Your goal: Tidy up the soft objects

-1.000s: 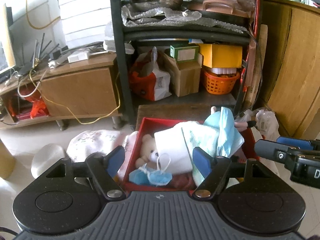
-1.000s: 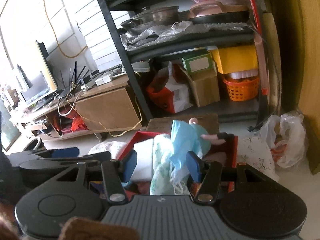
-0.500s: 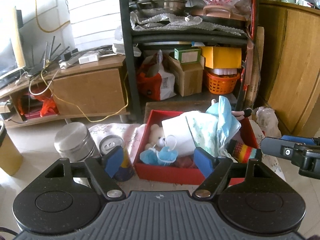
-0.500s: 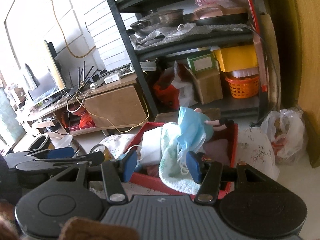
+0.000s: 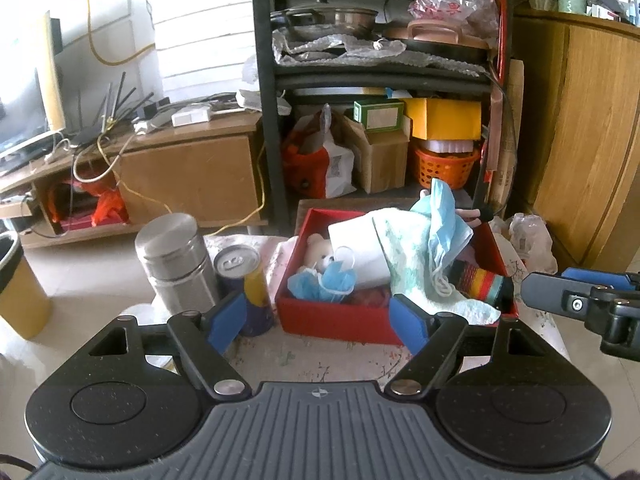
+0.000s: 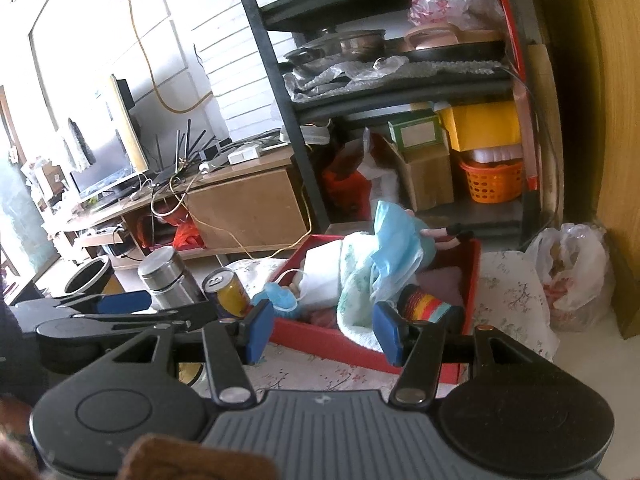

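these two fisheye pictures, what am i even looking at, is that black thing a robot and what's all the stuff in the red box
No robot: a person holds a two-finger gripper in each hand, and a camera on each looks forward along its blue-padded fingers. One picture comes from the left gripper, the other from the right gripper. Both are open and hold nothing.

Ahead, on a floral cloth, sits a red box stuffed with soft things: a small teddy bear, blue face masks, a pale patterned towel and a striped sock. Left of the box stand a drink can and a steel canister. Behind is a cluttered shelf unit.
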Motion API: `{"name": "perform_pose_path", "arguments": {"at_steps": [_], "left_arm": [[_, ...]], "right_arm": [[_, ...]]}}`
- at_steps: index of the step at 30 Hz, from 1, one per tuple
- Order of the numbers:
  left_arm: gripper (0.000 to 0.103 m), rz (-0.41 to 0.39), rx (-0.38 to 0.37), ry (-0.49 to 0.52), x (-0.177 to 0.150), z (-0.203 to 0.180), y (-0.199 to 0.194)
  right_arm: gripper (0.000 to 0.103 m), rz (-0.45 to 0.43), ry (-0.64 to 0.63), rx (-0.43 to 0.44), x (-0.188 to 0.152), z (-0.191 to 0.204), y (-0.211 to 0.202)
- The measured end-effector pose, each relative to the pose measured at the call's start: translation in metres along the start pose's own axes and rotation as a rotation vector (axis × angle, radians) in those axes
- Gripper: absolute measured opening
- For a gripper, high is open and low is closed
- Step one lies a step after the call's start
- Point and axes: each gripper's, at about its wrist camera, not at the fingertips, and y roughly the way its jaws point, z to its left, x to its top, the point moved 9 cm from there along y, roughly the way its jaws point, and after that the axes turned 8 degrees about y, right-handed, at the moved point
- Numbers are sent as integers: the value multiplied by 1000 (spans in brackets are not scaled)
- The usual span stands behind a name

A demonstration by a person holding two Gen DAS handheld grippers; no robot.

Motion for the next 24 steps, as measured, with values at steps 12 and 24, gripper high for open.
{"name": "perform_pose_path", "arguments": {"at_steps": [12, 24], "left_arm": [[80, -6, 7, -27, -6, 2, -4], [81, -4, -12, -88, -7, 5, 1]], "right_arm": [[27, -34, -28, 11, -5, 10, -9], [27, -47, -25, -22, -7, 7, -3]]}}
